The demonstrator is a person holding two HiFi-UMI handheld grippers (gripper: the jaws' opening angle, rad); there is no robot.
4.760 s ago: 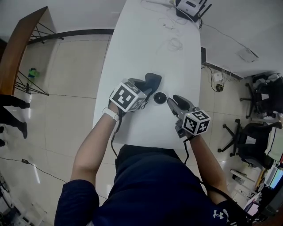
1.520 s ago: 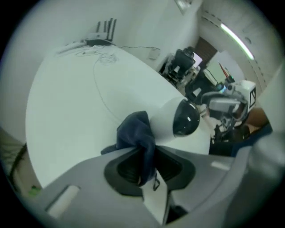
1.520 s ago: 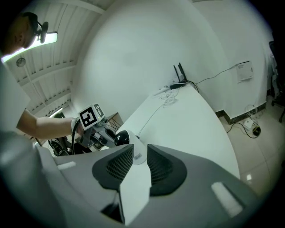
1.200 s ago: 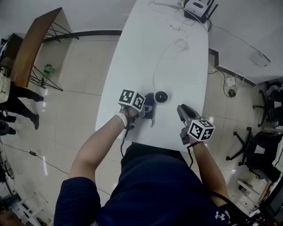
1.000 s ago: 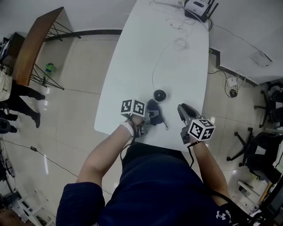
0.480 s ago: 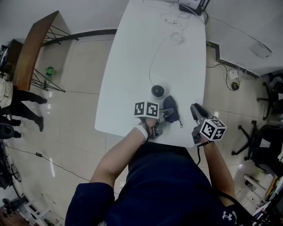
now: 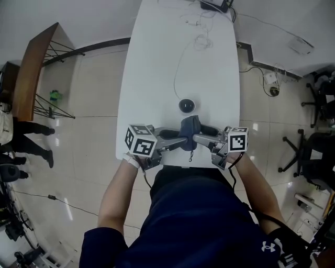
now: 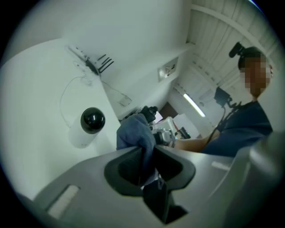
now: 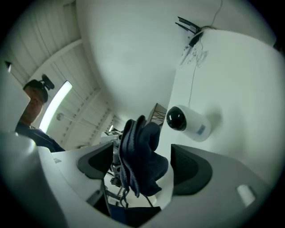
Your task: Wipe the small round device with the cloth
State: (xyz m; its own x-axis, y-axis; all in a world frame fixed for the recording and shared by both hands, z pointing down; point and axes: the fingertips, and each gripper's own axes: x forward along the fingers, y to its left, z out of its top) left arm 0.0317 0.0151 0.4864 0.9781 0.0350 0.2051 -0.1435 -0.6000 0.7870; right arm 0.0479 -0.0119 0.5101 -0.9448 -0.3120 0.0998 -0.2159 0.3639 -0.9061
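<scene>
Nearest, over the 6 o'clock edge of the white table (image 7: 157, 63), the left gripper (image 7: 179, 141) and the right gripper (image 7: 200, 138) are held level and pointed at each other, the left from 9 o'clock, the right from 3 o'clock. The cloth (image 7: 189, 127) is held up between them, off the table top. It is a dark blue, soft piece, crumpled into a thick bunch. In the head view its long axis runs from 12 toward 6 o'clock, and a thin loose thread hangs at the 6 o'clock end.

The left fingers are closed on the cloth: in the left gripper view a fold is pinched between the dark pads. The right fingers are spread wide and have just been opening. The cloth hangs between them and is not pressed by the pads.

The small round device (image 7: 187, 105) is set on the table at 12 o'clock from the cloth, near it but apart. It is made up of a short, smooth white body capped by a glossy black dome. It stands upright, with the dome turned up and its axis square to the table top.

A thin white cable (image 7: 178, 68) is led from the device toward 12 o'clock. There, at the far end of the table, a dark box with antennas (image 7: 213, 4) is partly seen.
</scene>
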